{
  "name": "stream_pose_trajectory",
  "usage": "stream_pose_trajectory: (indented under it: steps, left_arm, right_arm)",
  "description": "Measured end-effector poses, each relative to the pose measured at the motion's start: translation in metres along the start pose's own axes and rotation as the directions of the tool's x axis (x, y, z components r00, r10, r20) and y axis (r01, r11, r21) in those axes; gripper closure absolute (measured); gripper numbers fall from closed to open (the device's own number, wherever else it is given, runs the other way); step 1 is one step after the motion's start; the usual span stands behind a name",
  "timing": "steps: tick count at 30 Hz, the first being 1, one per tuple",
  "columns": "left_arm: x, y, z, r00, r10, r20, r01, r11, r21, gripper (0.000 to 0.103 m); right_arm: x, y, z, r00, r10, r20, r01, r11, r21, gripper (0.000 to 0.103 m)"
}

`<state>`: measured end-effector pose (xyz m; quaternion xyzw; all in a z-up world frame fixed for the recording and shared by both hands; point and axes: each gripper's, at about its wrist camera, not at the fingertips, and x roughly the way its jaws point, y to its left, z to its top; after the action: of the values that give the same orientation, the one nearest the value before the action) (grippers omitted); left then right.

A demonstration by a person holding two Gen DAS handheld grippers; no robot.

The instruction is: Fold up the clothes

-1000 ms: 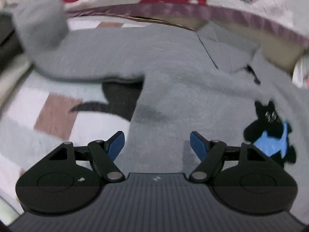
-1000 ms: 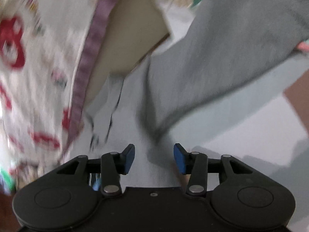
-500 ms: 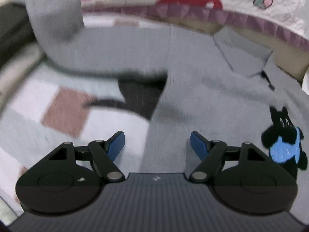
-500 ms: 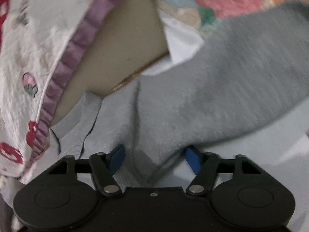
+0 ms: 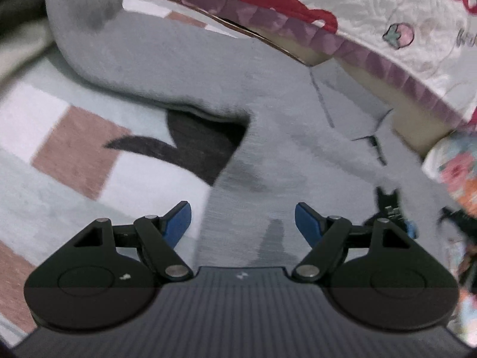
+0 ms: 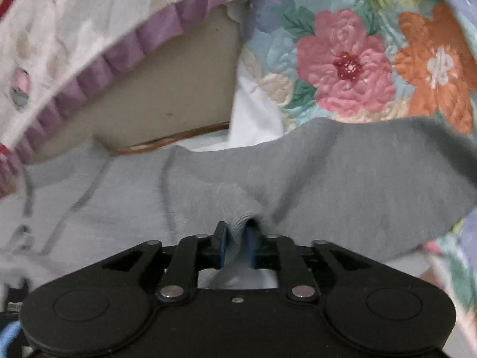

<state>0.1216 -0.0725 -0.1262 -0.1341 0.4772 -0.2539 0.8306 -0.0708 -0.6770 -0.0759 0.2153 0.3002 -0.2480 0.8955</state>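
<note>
A grey sweatshirt [image 5: 283, 119] lies spread on a patterned mat, its sleeve [image 5: 98, 44] stretching off to the upper left. A black cat print [image 5: 387, 205] shows on its right side. My left gripper [image 5: 243, 217] hovers open over the shirt's side edge below the armpit, with nothing between its blue pads. In the right wrist view my right gripper [image 6: 237, 235] pinches a bunched fold of the sweatshirt [image 6: 328, 179] where sleeve meets body. Its jaws are opening, and the fabric still sits pressed between the pads.
The mat [image 5: 74, 149] has pink squares and a dark shape. A white quilt with a purple frill [image 5: 357, 15] hangs over a beige bed base [image 6: 179, 89] behind the shirt. A floral quilt [image 6: 357, 59] and a white cloth [image 6: 253, 119] lie at the far right.
My right gripper rolled, came down on the armpit area and closed on a fold of grey fabric. My left gripper shifted over the shirt's side edge, still open.
</note>
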Motion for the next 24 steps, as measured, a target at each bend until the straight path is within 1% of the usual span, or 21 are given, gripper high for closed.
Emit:
stream_pose_trajectory:
  steps: [1, 2, 4, 5, 7, 10, 12, 13, 15, 16, 18, 19, 20, 21, 22, 23, 24]
  left_arm:
    - [0.001, 0.0, 0.0, 1.0, -0.011, -0.004, 0.011, 1.0, -0.001, 0.027]
    - [0.002, -0.001, 0.001, 1.0, -0.015, -0.007, 0.015, 1.0, 0.006, 0.027]
    - [0.004, -0.005, 0.0, 1.0, -0.026, -0.011, 0.026, 0.999, 0.031, 0.027]
    - [0.005, -0.006, -0.001, 0.999, -0.031, -0.012, 0.031, 0.998, 0.045, 0.027]
    - [0.008, -0.01, -0.002, 0.999, -0.034, -0.015, 0.035, 0.997, 0.072, 0.028]
    - [0.009, -0.015, -0.004, 1.0, -0.01, -0.014, 0.011, 0.994, 0.109, 0.026]
    - [0.01, -0.019, -0.005, 1.0, 0.006, -0.013, -0.005, 0.992, 0.128, 0.023]
    - [0.011, -0.021, -0.006, 1.0, 0.011, -0.014, -0.009, 0.991, 0.132, 0.022]
    - [0.012, -0.023, -0.006, 1.0, 0.016, -0.027, -0.013, 0.99, 0.141, 0.013]
    - [0.012, -0.025, -0.007, 0.999, 0.021, -0.036, -0.015, 0.989, 0.147, 0.012]
    - [0.011, -0.031, -0.014, 0.998, 0.045, -0.041, -0.037, 0.983, 0.177, 0.006]
    - [0.011, -0.034, -0.018, 0.997, 0.061, -0.042, -0.051, 0.978, 0.202, 0.006]
    - [0.011, -0.04, -0.022, 0.995, 0.084, -0.05, -0.07, 0.969, 0.235, 0.008]
    - [0.01, -0.046, -0.025, 0.993, 0.108, -0.056, -0.089, 0.957, 0.275, 0.029]
    - [0.006, -0.05, -0.027, 0.99, 0.127, -0.056, -0.103, 0.945, 0.31, 0.06]
    - [-0.001, -0.051, -0.026, 0.989, 0.136, -0.061, -0.11, 0.942, 0.317, 0.096]
    - [-0.009, -0.049, -0.025, 0.988, 0.141, -0.071, -0.113, 0.945, 0.306, 0.096]
  right_arm:
    - [-0.009, -0.004, -0.006, 0.998, 0.059, -0.005, -0.059, 0.998, 0.036, 0.055]
    - [-0.015, -0.006, -0.013, 0.992, 0.124, -0.018, -0.122, 0.99, 0.076, 0.048]
    - [-0.025, -0.017, -0.031, 0.973, 0.221, -0.071, -0.209, 0.967, 0.147, 0.048]
    - [-0.032, -0.022, -0.042, 0.964, 0.25, -0.095, -0.23, 0.957, 0.177, 0.048]
    - [-0.048, -0.028, -0.062, 0.955, 0.269, -0.127, -0.239, 0.948, 0.212, 0.048]
    - [-0.067, -0.041, -0.087, 0.946, 0.28, -0.161, -0.236, 0.94, 0.247, 0.048]
    - [-0.077, -0.05, -0.101, 0.935, 0.293, -0.199, -0.235, 0.933, 0.271, 0.048]
    - [-0.081, -0.05, -0.107, 0.925, 0.313, -0.217, -0.249, 0.928, 0.277, 0.048]
    - [-0.089, -0.048, -0.117, 0.898, 0.361, -0.251, -0.288, 0.915, 0.283, 0.048]
    - [-0.091, -0.046, -0.122, 0.895, 0.363, -0.26, -0.296, 0.918, 0.264, 0.048]
    - [-0.091, -0.041, -0.128, 0.897, 0.354, -0.266, -0.304, 0.928, 0.214, 0.048]
    - [-0.09, -0.038, -0.129, 0.897, 0.355, -0.264, -0.311, 0.93, 0.196, 0.048]
    - [-0.09, -0.036, -0.127, 0.893, 0.37, -0.255, -0.328, 0.925, 0.191, 0.073]
    - [-0.091, -0.035, -0.125, 0.888, 0.389, -0.244, -0.349, 0.917, 0.192, 0.096]
    - [-0.091, -0.034, -0.122, 0.882, 0.409, -0.233, -0.37, 0.909, 0.193, 0.093]
    - [-0.098, -0.035, -0.118, 0.877, 0.442, -0.187, -0.406, 0.892, 0.199, 0.093]
    - [-0.109, -0.039, -0.114, 0.87, 0.477, -0.124, -0.445, 0.868, 0.218, 0.094]
